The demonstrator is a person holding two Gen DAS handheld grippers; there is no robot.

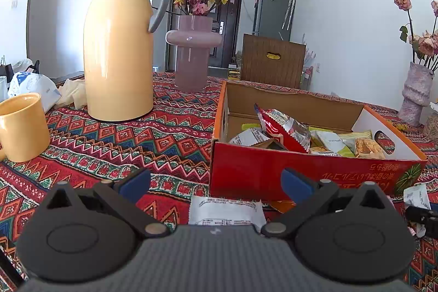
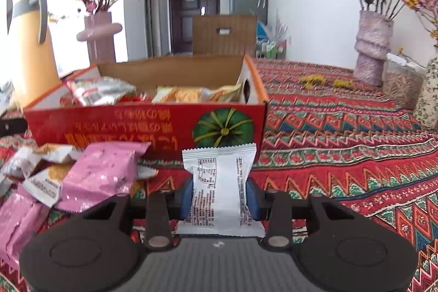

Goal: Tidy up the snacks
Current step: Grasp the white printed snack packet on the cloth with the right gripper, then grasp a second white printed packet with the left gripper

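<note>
The right gripper (image 2: 221,196) is clamped on a white snack packet (image 2: 219,182), held just in front of the red cardboard box (image 2: 137,125); the left gripper (image 1: 216,182) is held with jaws wide apart and nothing between them, above another white packet (image 1: 225,210) on the patterned tablecloth (image 2: 342,155). The slick wrapper could be lost if it is squeezed only at its middle, or caught on the box's front wall if not raised enough. Several packets (image 1: 282,127) are already contained in the box, while pink packets (image 2: 101,171) are left piled outside it.

Red box (image 2: 109,125), white packet (image 2: 219,182), red zigzag-patterned tablecloth (image 2: 342,155), yellow jug (image 1: 117,51)
</note>
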